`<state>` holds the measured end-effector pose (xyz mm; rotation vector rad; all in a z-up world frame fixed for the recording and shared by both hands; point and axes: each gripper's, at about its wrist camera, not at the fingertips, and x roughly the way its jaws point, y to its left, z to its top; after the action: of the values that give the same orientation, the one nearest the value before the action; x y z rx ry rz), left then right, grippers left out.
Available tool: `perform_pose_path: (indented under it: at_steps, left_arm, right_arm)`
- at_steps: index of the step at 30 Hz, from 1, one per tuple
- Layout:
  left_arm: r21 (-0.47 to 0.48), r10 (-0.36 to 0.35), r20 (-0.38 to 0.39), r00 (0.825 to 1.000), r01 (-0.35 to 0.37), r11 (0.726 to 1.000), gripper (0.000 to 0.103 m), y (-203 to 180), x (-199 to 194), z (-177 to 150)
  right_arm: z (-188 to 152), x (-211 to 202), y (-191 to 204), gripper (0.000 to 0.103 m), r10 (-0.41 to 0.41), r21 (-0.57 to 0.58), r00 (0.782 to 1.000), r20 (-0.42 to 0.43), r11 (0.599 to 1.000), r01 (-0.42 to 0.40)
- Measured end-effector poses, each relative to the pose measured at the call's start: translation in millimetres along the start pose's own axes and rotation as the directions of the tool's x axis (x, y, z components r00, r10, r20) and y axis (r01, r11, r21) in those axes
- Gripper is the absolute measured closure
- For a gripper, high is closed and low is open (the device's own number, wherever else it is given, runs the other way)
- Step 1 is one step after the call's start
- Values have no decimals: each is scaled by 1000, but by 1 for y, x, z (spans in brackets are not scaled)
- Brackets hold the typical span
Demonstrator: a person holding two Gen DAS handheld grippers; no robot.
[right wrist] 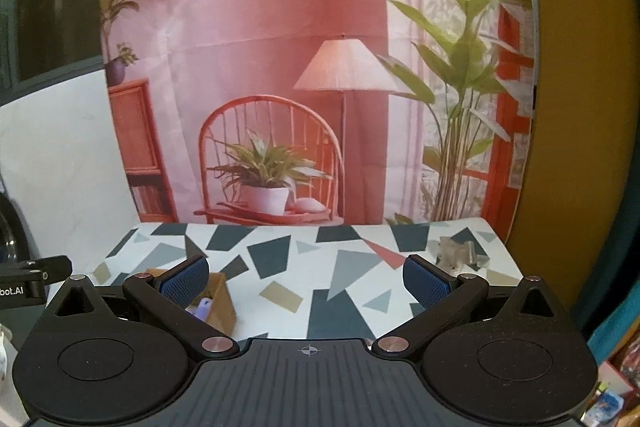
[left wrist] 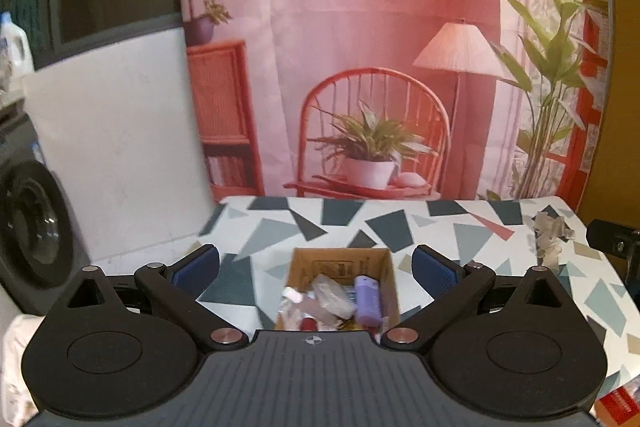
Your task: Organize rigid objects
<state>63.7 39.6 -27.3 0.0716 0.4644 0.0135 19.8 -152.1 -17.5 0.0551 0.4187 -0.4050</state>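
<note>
Both grippers empty above the counter (left wrist: 500, 251).
Left gripper (left wrist: 316, 269) and right gripper (right wrist: 306, 277), jaws wide, should approach the cardboard box (left wrist: 340, 259) slowly, isolating the lilac bottle (left wrist: 367, 301).

A: Any writing you can read?

B: One bit. In the right wrist view, at nine o'clock, a black mount (right wrist: 34, 277) carries white letters "bot.AI", cut off by the frame edge.

A: And the cardboard box (left wrist: 340, 263) in the left wrist view?

B: Dark print on its inner back wall, just below centre toward six o'clock, too small to make out.
</note>
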Motion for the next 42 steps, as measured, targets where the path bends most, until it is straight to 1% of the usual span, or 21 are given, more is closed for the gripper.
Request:
perform_pose_path:
  at_steps: [2,6,9,13,18,22,26,30,42]
  left_arm:
    - [13,13,14,1000,-13,1000,0,1,-11,0]
    - [35,33,18,999,-33,999,0,2,-27,-5]
    - [29,41,16,999,-41,999,0,5,-36,-10]
    - [20,47,17,999,-47,999,0,7,-43,-16]
    - [52,65,32,997,-67,996,0,1,-46,-18]
    - [64,80,53,995,-83,994,0,-2,-50,-21]
    - [37,75,69,995,-77,996,0,1,-54,-21]
    - [31,75,86,993,-78,996,0,1,-58,-20]
    - [37,54,76,996,-57,998,0,1,-62,-22]
  right_arm:
    - [-2,-10,7,0,1,-4,1000,9,1000,-1]
    - [-4,-20,13,0,14,11,1000,4,1000,-14]
    - [-7,-26,15,0,23,11,1000,7,1000,-23]
    - [-14,-35,18,0,27,5,999,18,1000,-27]
    - [-23,-39,17,0,9,1,1000,29,1000,-9]
    - [-28,-40,8,0,-6,31,999,39,1000,5]
    - [-31,-43,1,0,-15,50,998,64,999,12]
    - [-31,-47,-3,0,-24,49,996,86,999,20]
    - [-33,-51,-5,0,-25,50,997,75,999,21]
